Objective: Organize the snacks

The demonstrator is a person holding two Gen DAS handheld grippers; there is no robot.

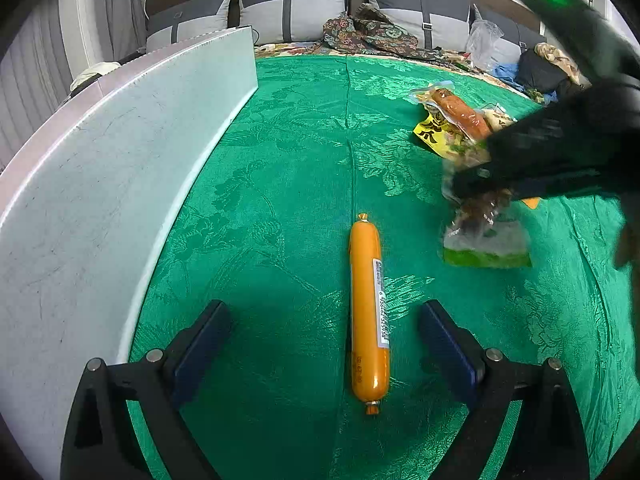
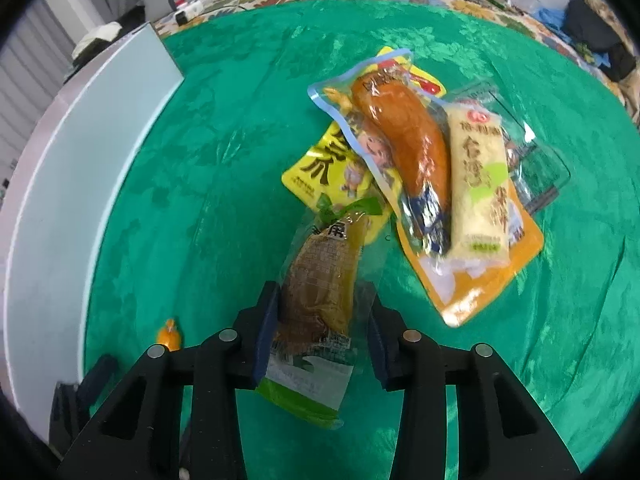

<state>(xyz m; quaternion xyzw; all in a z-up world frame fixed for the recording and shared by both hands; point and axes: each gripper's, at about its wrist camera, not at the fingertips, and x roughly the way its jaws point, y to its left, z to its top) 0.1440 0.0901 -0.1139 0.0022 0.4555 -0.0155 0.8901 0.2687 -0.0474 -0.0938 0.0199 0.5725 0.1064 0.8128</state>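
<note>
Green damask cloth (image 1: 304,152) covers the surface; whether a desk or a bed lies under it I cannot tell. White board (image 1: 120,152) stands on edge along the left side of the cloth.

Left gripper (image 1: 324,336): fingers spread wide, nothing between the pads. Orange sausage stick (image 1: 369,312) lies flat on the cloth between the two fingers, lengthwise along them, nearer the right finger, touching neither. White barcode label runs down its right side.

Right gripper (image 2: 320,320): fingers closed in on a clear packet of brown dried tofu (image 2: 316,304) with a green bottom edge. Left pad presses the packet's side; right pad sits against the clear wrapper edge. In the left wrist view the packet hangs from the fingers, and it looks to be off the cloth. Slight motion blur.

Remaining snacks sit in one overlapping pile beyond the right gripper: yellow pouch (image 2: 320,172) at the bottom left, vacuum-packed chicken drumstick (image 2: 408,148) across it, cream-coloured cake bar (image 2: 480,184) beside the drumstick on an orange pouch (image 2: 472,292), clear wrapper (image 2: 540,160) to the right.

Grey cushions (image 1: 288,8) and loose clothing (image 1: 368,32) line the far edge.
</note>
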